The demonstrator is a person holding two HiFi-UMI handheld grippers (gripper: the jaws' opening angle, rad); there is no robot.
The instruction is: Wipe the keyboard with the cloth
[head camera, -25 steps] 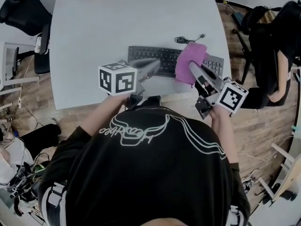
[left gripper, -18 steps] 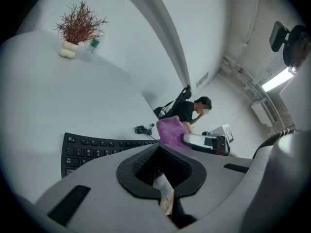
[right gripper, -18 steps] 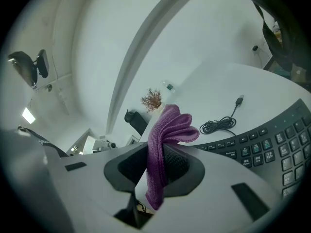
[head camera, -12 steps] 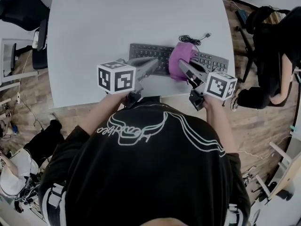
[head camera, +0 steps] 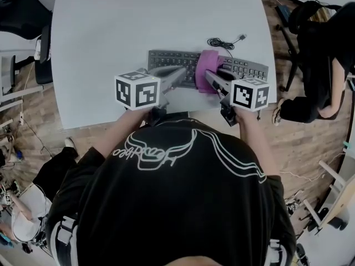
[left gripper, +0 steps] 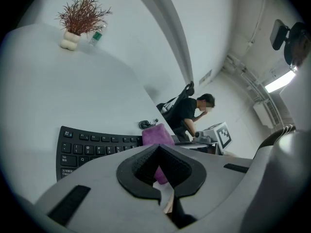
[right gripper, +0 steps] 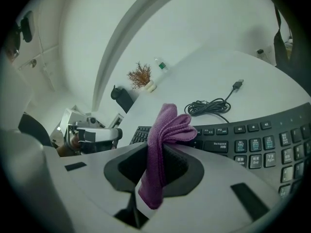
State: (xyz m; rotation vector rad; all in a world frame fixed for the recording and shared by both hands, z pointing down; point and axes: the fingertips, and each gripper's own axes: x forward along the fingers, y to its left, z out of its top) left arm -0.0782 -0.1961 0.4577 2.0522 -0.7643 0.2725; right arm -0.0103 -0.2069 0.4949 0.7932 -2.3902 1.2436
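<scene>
A black keyboard lies near the white table's front edge. A purple cloth rests on its middle keys, and my right gripper is shut on it. In the right gripper view the cloth is pinched between the black pads and droops over the keyboard. My left gripper hovers at the keyboard's front edge, just left of the cloth, shut with nothing held. From the left gripper view, the keyboard and the cloth lie beyond its tips.
The keyboard's coiled black cable lies behind it on the table. A small plant stands at the far edge. A person sits at the right, and a black chair stands at the left.
My right gripper has slid the cloth leftward along the keyboard, from its right part to its middle. The left gripper has hardly moved.
</scene>
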